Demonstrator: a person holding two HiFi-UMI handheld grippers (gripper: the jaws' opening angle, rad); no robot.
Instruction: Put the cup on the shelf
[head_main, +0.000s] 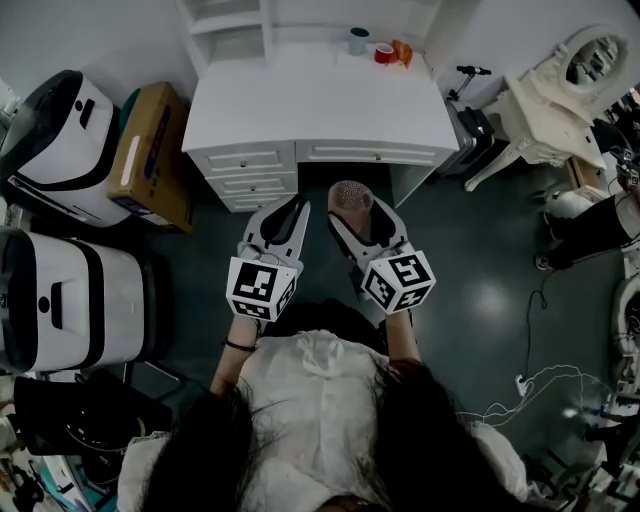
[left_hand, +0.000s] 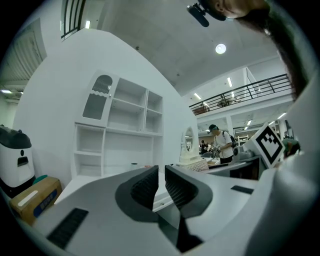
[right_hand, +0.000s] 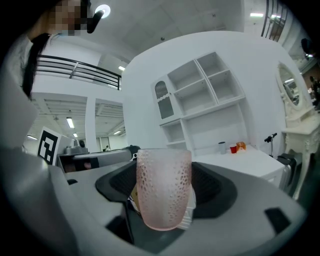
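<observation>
A pink dimpled cup (right_hand: 164, 187) stands upright between the jaws of my right gripper (right_hand: 165, 190), which is shut on it. In the head view the cup (head_main: 350, 197) shows at the tip of the right gripper (head_main: 352, 208), in front of the white desk (head_main: 320, 105). My left gripper (head_main: 285, 218) is beside it with its jaws nearly together and nothing between them; the left gripper view shows its pads (left_hand: 150, 186) almost touching. The white shelf unit (right_hand: 202, 102) rises at the back of the desk, with open compartments.
On the desk's back edge stand a grey cup (head_main: 358, 41), a red cup (head_main: 384, 53) and an orange object (head_main: 402, 50). A cardboard box (head_main: 155, 155) and white machines (head_main: 55, 140) lie left. A white vanity with mirror (head_main: 560, 90) stands right; cables trail on the floor.
</observation>
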